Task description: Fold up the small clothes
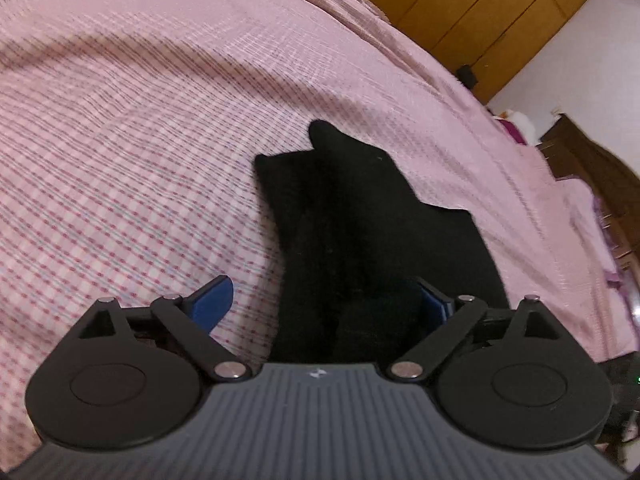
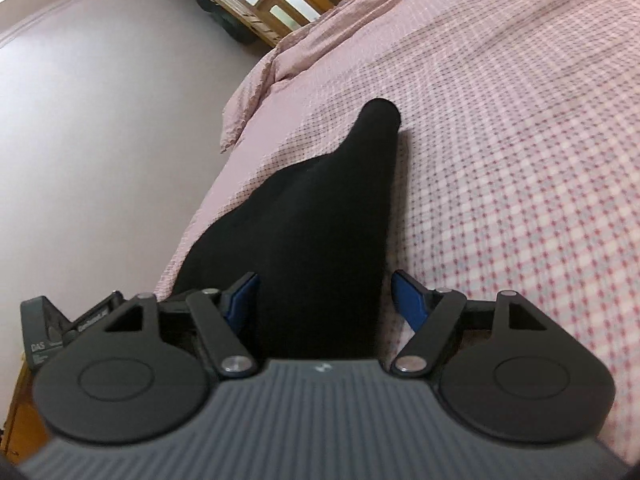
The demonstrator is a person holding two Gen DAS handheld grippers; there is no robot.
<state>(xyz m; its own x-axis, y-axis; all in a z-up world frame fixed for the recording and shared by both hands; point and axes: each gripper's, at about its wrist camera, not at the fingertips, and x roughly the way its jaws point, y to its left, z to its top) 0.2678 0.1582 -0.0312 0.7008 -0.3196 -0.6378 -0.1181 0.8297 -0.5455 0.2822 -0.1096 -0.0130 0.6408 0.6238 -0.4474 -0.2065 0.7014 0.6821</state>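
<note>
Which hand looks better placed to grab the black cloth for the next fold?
Probably the right hand-held gripper: its open fingers straddle the black fabric garment. The left hand-held gripper sits partly off it.

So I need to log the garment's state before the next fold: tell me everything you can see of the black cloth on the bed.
The black cloth is plain, dark and soft-looking, like knit fabric, with no visible print. It lies flat on the pink checked bedspread, near the bed's edge, with layers overlapping and one narrow rounded end pointing away. Its near part runs between the open left tongs and between the open right tongs; the blue pads do not clamp it.
</note>
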